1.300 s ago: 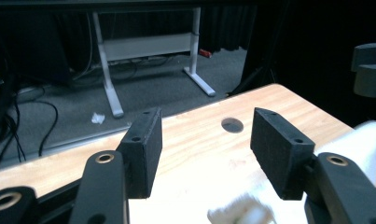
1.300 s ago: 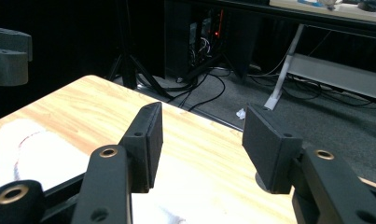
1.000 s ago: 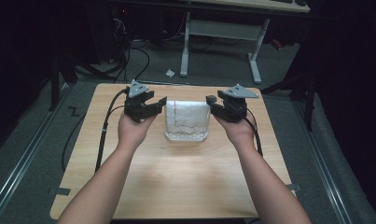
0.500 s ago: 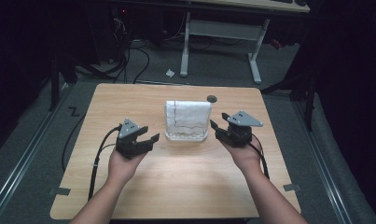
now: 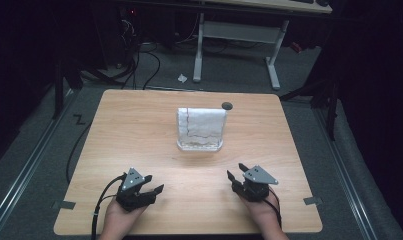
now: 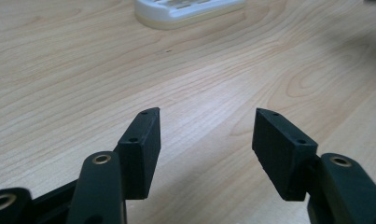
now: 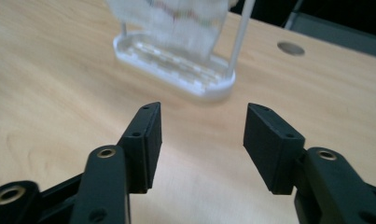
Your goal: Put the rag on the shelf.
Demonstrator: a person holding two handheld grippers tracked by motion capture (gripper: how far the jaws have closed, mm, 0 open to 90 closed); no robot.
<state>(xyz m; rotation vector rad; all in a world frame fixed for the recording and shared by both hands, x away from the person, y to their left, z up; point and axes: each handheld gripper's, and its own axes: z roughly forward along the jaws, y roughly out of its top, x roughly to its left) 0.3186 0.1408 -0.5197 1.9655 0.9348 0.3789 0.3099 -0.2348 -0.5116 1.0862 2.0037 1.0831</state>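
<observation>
A white rack [image 5: 200, 145] stands at the middle of the wooden table [image 5: 139, 125], with a white cloth [image 5: 201, 123] draped over its upright rods. Its base [image 6: 185, 9] lies at the top of the left gripper view, and rack and cloth [image 7: 176, 14] lie ahead of the jaws in the right gripper view. My left gripper [image 5: 154, 184] is held near the table's front left, open and empty [image 6: 204, 135]. My right gripper [image 5: 237, 171] is held near the front right, also open and empty [image 7: 202, 130]. Both are well short of the rack.
A small dark round hole [image 5: 227, 105] sits in the table behind the rack [image 7: 290, 47]. Grey desk legs [image 5: 239, 45] and cables [image 5: 139, 55] stand on the floor beyond the table. Tape marks [image 5: 63, 204] lie at the front corners.
Both grippers have drawn back from either side of the rack to the table's front edge. The cloth stays draped on the rack.
</observation>
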